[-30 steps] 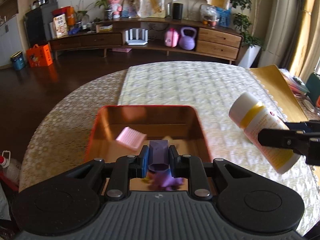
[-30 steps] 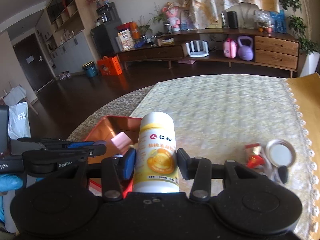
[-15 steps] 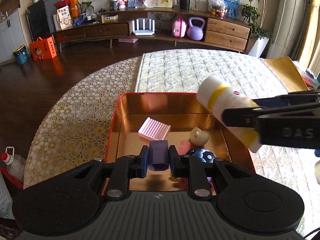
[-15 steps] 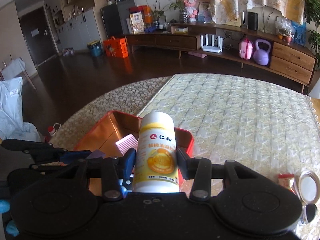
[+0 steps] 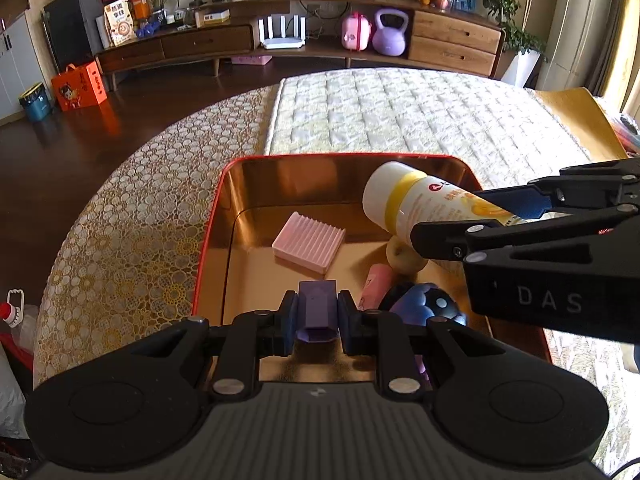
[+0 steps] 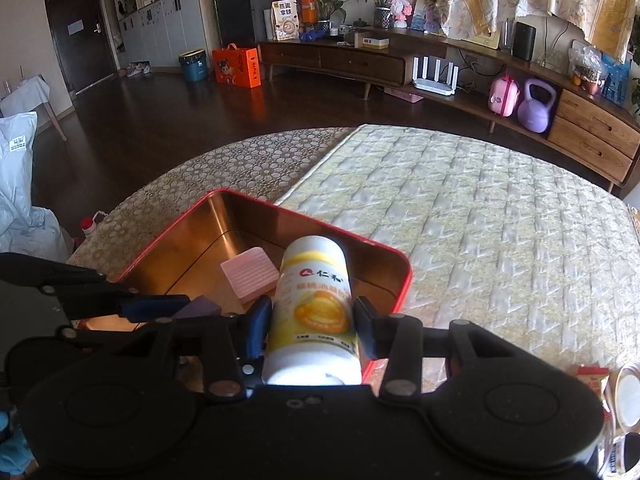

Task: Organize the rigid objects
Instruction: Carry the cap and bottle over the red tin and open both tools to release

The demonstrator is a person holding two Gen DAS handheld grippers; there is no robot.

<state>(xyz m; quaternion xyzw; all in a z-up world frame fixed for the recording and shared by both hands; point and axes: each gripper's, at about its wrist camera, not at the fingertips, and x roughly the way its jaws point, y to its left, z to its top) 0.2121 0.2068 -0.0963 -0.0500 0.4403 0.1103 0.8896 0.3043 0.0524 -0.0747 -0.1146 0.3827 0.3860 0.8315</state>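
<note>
A white and yellow bottle (image 6: 312,312) is pinched between the jaws of the right gripper (image 6: 312,326) and is held tilted over the right side of the red tin (image 5: 208,248), cap end forward. A small purple block (image 5: 316,312) is clamped by the left gripper (image 5: 316,320) above the tin's near edge.

The main risk is judged to be a clash: the bottle hangs just above a pale round piece (image 5: 404,258), a pink tube (image 5: 378,284) and a dark blue dotted ball (image 5: 424,306) crowded along the tin's right side. If it is released there, it could roll onto them or knock against the right wall. The two grippers are also close together, so contact between them is possible if both are lowered at once.

More free floor is seen toward the tin's left side, beside the pink ridged pad (image 5: 308,246) near its middle.

The right gripper reaches in from the right, angled downward; the left is pointed straight forward over the near edge.
</note>
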